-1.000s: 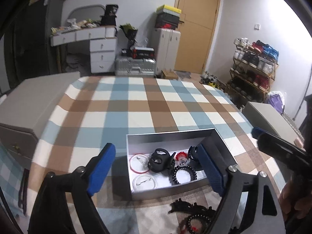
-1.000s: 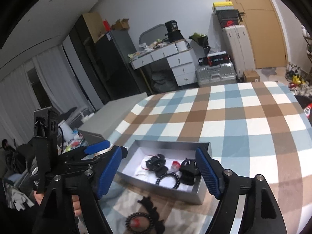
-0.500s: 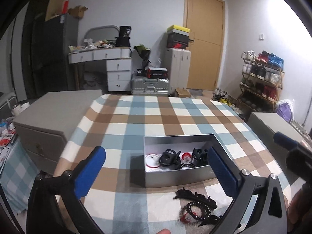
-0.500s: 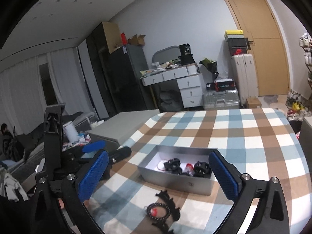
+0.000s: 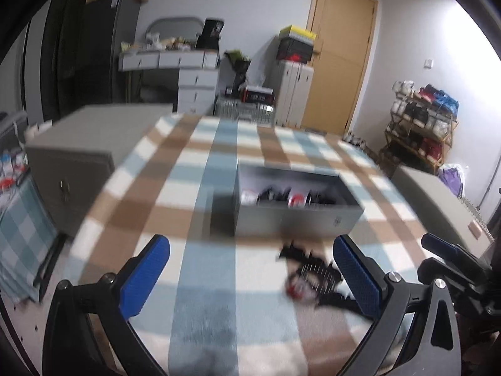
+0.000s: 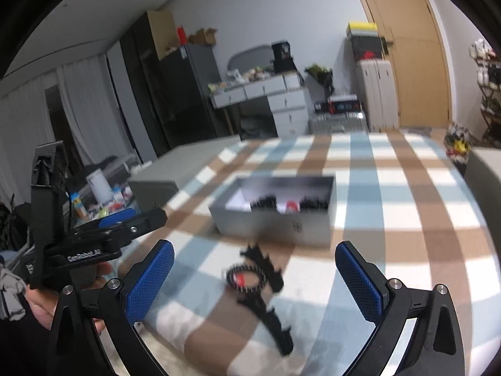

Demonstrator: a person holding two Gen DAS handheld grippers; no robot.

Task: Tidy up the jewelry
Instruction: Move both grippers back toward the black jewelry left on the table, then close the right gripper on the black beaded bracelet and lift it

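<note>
Both grippers have drawn back and dropped lower since the earlier frames, so the grey box [image 5: 297, 210] now sits farther ahead and is seen more from the side, and both views are smeared by motion. Left gripper [image 5: 250, 279] has its blue-padded fingers [image 5: 145, 277] wide apart with nothing between them; right gripper [image 6: 253, 285] is likewise spread wide and empty. Ahead of both pairs of fingers the box stands on the checked cloth [image 5: 194, 188], open-topped, with dark jewelry pieces [image 5: 275, 194] and something red and white lying inside; the blur hides what each piece is. Nearer than the box, on the cloth, lies a loose black cluster [image 6: 260, 279]: a beaded ring with a red spot inside it and spiky clip-like pieces touching it. In the left wrist view this cluster [image 5: 313, 277] lies just beside the right-hand finger; in the right wrist view it lies between the fingers, ahead of their tips, with a long toothed piece [image 6: 275, 326] running back from it toward the camera.
</note>
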